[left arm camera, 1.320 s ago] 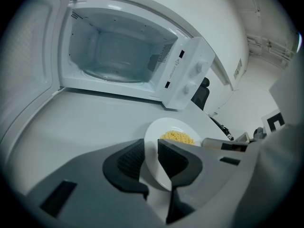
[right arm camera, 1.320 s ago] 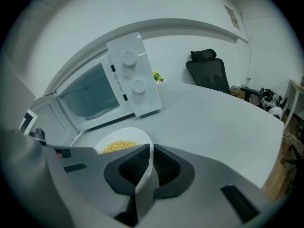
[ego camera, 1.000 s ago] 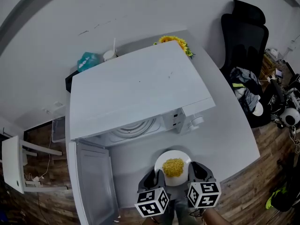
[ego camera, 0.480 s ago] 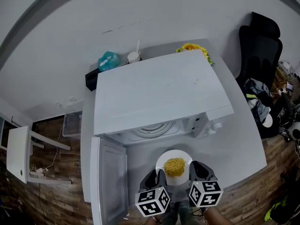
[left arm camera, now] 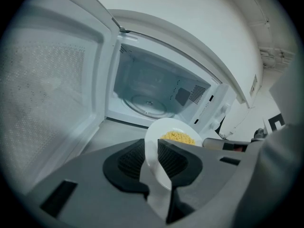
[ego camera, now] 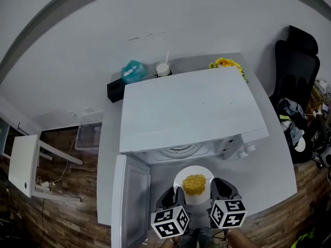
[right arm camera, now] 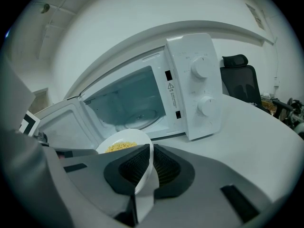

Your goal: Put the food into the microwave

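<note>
pads [left arm camera: 129, 163] of ribbed black material pinch a thin edge on each side. the left gripper [left arm camera: 154, 161] is shut on the near-left rim of the plate [ego camera: 181, 177], and the right gripper [right arm camera: 148, 167] is shut on its near-right rim, so both tongs hold the one dish between them. whether it is lifted clear of the grey table [ego camera: 269, 169] or still touches it cannot be told.

the plate is round, shallow, white and glossy, a slippery thing for such a narrow bite. the food [ego camera: 194, 184] is a loose yellow heap of small pieces at its middle. it would likely slide if the plate tipped.

over the last second the plate has kept its place between the grippers. the microwave [ego camera: 191, 112] has drifted rightward in the head view. the dish, which stood nearer the control panel, now sits in front of the open cavity [left arm camera: 152, 87], just short of its sill. this suggests the lining-up is done and a level push forward remains.

the door [ego camera: 130, 200] hangs wide open at the left, its window a dotted mesh. inside lies a clear round turntable [left arm camera: 148, 104] on a smooth pale floor. the oven is a plain white box with a flat matte top and two round knobs [right arm camera: 202, 69] on the right panel.
</note>
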Demonstrator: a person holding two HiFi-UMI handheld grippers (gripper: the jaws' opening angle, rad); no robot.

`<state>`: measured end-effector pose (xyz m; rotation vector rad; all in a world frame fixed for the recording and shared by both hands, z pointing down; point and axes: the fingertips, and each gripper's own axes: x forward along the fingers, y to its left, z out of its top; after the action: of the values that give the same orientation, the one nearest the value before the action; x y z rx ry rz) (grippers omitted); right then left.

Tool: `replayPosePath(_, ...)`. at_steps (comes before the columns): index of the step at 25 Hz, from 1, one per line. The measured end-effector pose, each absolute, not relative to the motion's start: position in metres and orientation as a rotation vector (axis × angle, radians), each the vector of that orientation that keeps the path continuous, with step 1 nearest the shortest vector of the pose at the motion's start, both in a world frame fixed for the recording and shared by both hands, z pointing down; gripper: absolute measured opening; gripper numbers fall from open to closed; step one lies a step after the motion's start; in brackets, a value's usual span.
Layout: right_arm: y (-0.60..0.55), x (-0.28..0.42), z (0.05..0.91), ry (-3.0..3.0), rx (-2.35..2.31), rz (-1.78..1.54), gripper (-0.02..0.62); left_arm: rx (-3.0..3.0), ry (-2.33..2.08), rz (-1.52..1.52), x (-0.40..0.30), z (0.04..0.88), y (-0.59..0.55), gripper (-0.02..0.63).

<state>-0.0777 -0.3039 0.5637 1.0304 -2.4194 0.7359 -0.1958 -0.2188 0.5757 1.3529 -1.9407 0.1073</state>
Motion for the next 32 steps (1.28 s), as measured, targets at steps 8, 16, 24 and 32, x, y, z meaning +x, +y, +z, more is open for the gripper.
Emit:
replayPosePath(8, -0.318, -0.1, 0.554, -2.452, 1.009, 0.713, 0.031, 1.365, -1.977, 0.085, -0.219, 0.563, -0.234, 0.086)
replayPosePath(16, -0.336, -0.124, 0.548, -2.491, 0.988, 0.727, 0.031, 1.352, -2.018, 0.046, -0.243, 0.558, -0.251, 0.085)
replayPosePath(24, -0.357, -0.143, 0.544, -2.529, 0.988, 0.714, 0.031, 1.358, -2.067, 0.024, -0.262, 0.551, -0.272, 0.086)
replayPosePath(32, -0.377, -0.159, 0.546, -2.564, 1.004, 0.695, 0.031, 1.351, -2.101, -0.003, -0.277, 0.559, -0.29, 0.086)
